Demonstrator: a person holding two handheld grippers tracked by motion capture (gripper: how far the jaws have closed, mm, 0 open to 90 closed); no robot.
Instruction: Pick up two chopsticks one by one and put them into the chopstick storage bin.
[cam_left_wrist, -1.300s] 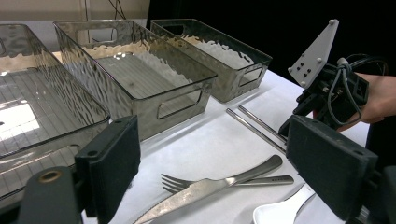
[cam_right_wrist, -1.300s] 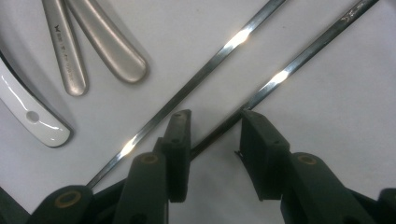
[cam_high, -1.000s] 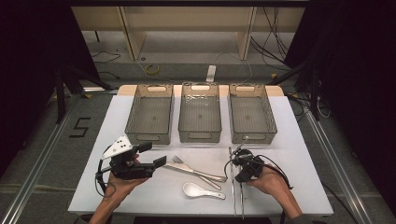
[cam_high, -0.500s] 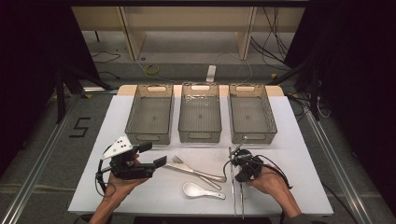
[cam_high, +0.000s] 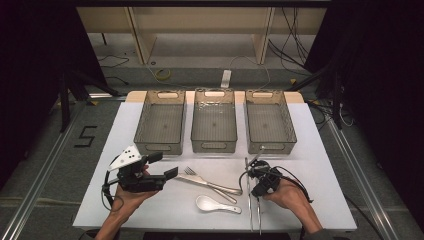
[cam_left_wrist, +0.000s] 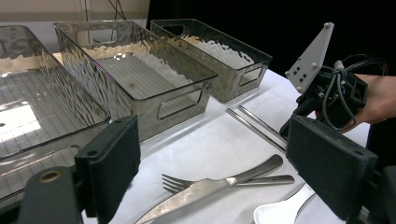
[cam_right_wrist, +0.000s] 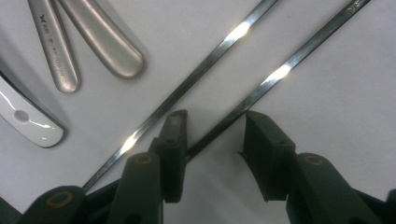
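The white bench (cam_high: 320, 150) carried three clear bins (cam_high: 214, 125). The left hand-held gripper (cam_high: 167, 167) hovered spread wide, empty. The right hand-held gripper (cam_right_wrist: 212, 135), jaws just opening, straddled one of two metal chopsticks (cam_right_wrist: 261, 88) lying beside a knife (cam_high: 210, 184).

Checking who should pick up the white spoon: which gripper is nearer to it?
Right. The right gripper hovers just beside the white spoon, over the chopsticks; the left gripper sits farther off.
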